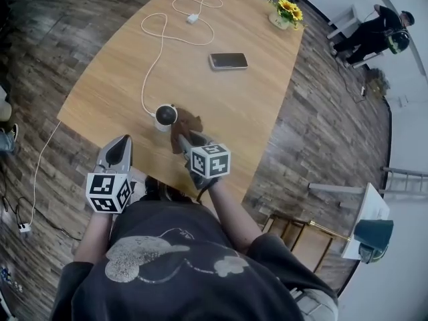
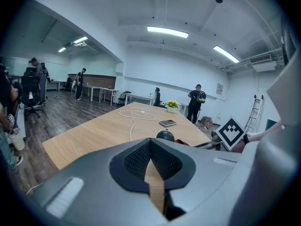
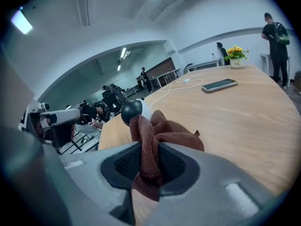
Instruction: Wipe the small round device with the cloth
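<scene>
Small round device (image 3: 132,110) partly behind cloth (image 3: 151,142); right gripper (image 3: 149,163) pinches it; left gripper (image 2: 151,160) closed.

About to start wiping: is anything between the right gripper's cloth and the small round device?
Nothing visible: the brown terry cloth clamped in the right gripper appears to touch the black-domed round device.

A light wooden bench (image 1: 227,105) stands on dark plank floor (image 1: 334,132). White walls (image 2: 183,74), strip lights (image 2: 167,31) overhead. Flowers (image 1: 289,10) at 1 o'clock, ladder (image 1: 404,174) at 3 o'clock. Desks (image 2: 99,89) line the far wall.
</scene>
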Tool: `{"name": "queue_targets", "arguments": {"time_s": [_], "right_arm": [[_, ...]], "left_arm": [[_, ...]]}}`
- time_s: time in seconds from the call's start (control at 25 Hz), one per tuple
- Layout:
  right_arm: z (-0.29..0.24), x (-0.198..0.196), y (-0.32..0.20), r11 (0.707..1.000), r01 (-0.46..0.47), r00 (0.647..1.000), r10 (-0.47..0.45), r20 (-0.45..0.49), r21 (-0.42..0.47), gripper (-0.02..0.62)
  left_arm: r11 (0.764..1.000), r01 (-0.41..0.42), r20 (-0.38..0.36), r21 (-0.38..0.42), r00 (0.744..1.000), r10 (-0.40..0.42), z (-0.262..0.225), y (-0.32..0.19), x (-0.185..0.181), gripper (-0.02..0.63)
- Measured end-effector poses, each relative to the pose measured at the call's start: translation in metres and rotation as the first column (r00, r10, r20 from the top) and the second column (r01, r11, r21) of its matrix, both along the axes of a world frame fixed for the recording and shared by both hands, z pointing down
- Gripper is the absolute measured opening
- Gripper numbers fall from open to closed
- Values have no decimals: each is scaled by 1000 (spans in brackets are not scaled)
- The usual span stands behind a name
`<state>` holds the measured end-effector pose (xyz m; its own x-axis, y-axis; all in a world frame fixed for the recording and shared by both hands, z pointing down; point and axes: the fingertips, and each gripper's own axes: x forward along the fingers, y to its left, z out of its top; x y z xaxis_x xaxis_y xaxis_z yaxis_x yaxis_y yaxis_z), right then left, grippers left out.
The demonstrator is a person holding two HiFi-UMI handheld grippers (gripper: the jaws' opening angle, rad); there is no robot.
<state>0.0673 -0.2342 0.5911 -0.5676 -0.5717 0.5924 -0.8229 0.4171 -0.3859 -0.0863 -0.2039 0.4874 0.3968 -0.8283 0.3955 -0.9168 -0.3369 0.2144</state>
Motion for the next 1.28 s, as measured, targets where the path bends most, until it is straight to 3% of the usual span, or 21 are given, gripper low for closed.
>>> {"name": "queue_targets", "arguments": {"time_s": [0.16, 0.36, 0.6, 0.84, 1.04, 1.28], "right_arm": [[9, 0, 3, 1000, 21, 1000, -21, -12, -18, 81], [-5, 10, 2, 1000, 15, 1000, -14, -25, 25, 81], [-54, 36, -17, 990, -6, 999, 12, -41, 141, 81], [-93, 34, -56, 969, 80, 996, -65, -68, 234, 81], [-91, 12, -70, 954, 185, 982, -167, -93, 235, 81], [-65, -3, -74, 956, 250, 965, -234, -116, 152, 81]], "left_arm": [[1000, 17, 7, -19, 1000, -17, 5, 9, -4, 18], [1000, 24, 4, -20, 1000, -24, 7, 11, -5, 18], [1000, 17, -12, -5, 1000, -17, 2, 5, -5, 18], [1000, 2, -23, 0, 1000, -2, 1, -2, -1, 18], [1000, 8, -26, -1, 1000, -8, 2, -7, -5, 18], [999, 31, -32, -14, 999, -32, 4, -15, -19, 18]]}}
